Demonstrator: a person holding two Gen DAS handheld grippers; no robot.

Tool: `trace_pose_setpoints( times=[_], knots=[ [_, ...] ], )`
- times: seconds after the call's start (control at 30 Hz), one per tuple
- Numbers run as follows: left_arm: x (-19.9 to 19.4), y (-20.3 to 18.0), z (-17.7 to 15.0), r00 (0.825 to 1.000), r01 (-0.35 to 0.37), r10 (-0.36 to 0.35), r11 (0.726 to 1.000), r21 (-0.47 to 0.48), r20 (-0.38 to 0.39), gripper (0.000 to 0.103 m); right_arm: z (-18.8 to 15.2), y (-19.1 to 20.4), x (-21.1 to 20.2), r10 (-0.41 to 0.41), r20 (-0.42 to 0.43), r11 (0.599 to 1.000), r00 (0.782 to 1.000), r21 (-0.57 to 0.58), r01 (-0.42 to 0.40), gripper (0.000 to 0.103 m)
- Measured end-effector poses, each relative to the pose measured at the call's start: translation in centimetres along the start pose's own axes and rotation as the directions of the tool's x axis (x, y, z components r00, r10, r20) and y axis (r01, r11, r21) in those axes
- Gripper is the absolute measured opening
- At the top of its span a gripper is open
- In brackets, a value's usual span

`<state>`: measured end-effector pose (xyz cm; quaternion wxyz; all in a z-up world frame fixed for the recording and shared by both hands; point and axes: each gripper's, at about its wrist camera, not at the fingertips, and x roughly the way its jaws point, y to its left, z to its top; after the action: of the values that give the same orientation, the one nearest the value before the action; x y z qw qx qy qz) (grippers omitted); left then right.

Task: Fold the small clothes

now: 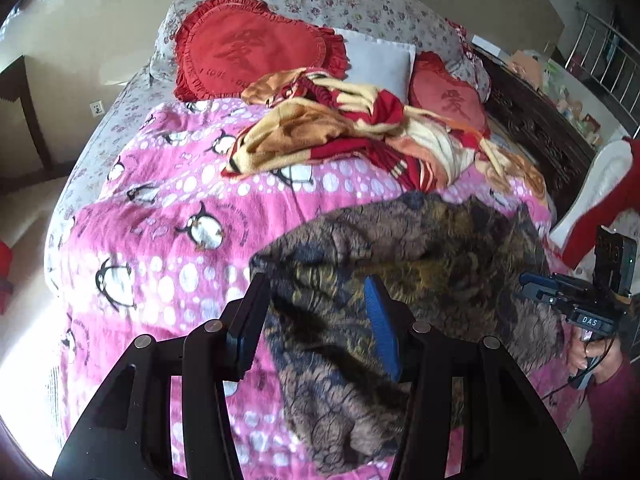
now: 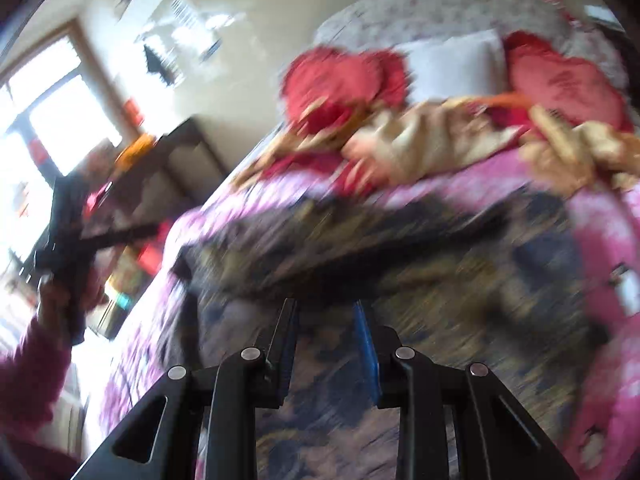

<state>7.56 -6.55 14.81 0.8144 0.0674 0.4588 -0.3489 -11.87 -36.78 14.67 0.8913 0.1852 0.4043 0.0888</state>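
Observation:
A dark patterned garment [image 1: 400, 264], brown, navy and mustard, lies spread on the pink penguin blanket [image 1: 168, 208]. My left gripper [image 1: 320, 288] is open, its jaws hovering over the garment's left part with nothing between them. The right gripper [image 1: 532, 280] shows in the left wrist view at the garment's right edge. In the blurred right wrist view my right gripper [image 2: 326, 308] is open above the same garment [image 2: 400, 248], holding nothing. The left gripper [image 2: 132, 236] appears there at far left, in a hand.
A crumpled red and cream blanket [image 1: 360, 132] lies beyond the garment. Two red heart cushions [image 1: 256, 48] and a white pillow [image 1: 380, 64] sit at the head of the bed. A dark carved bed frame [image 1: 532, 128] runs along the right. A dark table [image 2: 168, 168] stands beside the bed.

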Motion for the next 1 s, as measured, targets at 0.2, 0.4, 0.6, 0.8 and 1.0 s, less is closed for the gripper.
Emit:
trace_pose_setpoints(
  times=[0.2, 0.4, 0.6, 0.8, 1.0],
  knots=[
    [5.1, 1.7, -2.9, 0.98, -0.075, 0.072, 0.997, -0.006, -0.187, 0.048, 0.5, 4.1, 8.8, -0.026, -0.125, 0.992, 0.992, -0.128, 0.009, 0.027],
    [3.5, 3.8, -0.6, 0.997, 0.006, -0.021, 0.978, -0.209, -0.07, 0.048, 8.2, 4.7, 13.1, -0.042, 0.019, 0.998, 0.999, -0.035, 0.043, 0.027],
    [2.7, 2.4, -1.2, 0.998, 0.015, -0.021, 0.994, -0.112, -0.052, 0.048, 8.3, 3.8, 10.4, -0.058, 0.071, 0.998, 0.996, 0.028, 0.057, 0.041],
    [4.9, -0.2, -2.0, 0.985, 0.093, -0.098, 0.995, -0.04, -0.143, 0.048, 2.2, 1.7, 2.6, -0.215, 0.073, 0.977, 0.974, 0.022, 0.214, 0.048],
    [7.3, -2.3, -1.4, 0.984, -0.025, 0.037, 0.997, 0.07, -0.175, 0.048, -0.1, -6.8, -2.5, -0.359, 0.075, 0.923, 0.93, 0.179, 0.341, 0.048]
  ],
)
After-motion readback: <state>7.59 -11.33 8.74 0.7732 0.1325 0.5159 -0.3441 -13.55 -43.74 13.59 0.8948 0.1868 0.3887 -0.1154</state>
